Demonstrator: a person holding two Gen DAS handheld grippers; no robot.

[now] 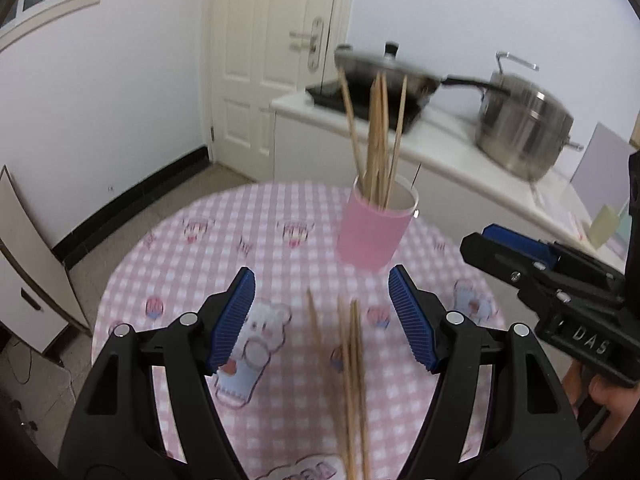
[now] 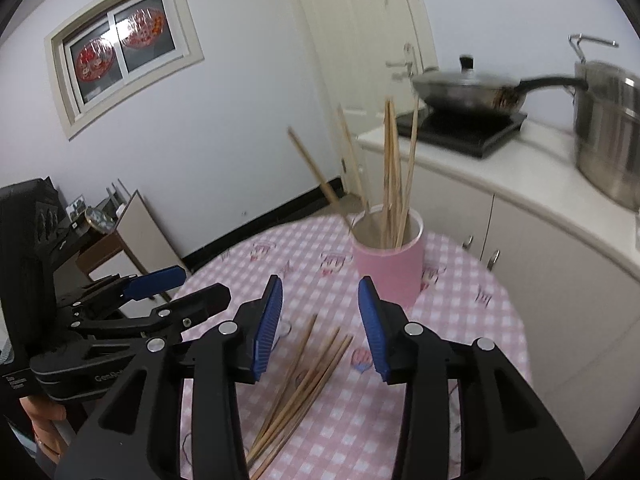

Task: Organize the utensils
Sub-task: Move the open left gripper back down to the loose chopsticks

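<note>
With several chopsticks already in the pink cup, both grippers, the left gripper and the right gripper, hover released and empty over the loose chopsticks at six o'clock of it; the next move calls for pinching one.

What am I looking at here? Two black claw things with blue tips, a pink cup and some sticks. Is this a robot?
No robot: a person holds a hand-held gripper in each hand, each carrying a camera that looks along its fingers. One picture is from the left gripper, the other from the right gripper; each also glimpses the other. On the checked tablecloth stands a pink cup holding wooden chopsticks, with loose chopsticks lying in front. Both grippers are open and hold nothing.
</note>
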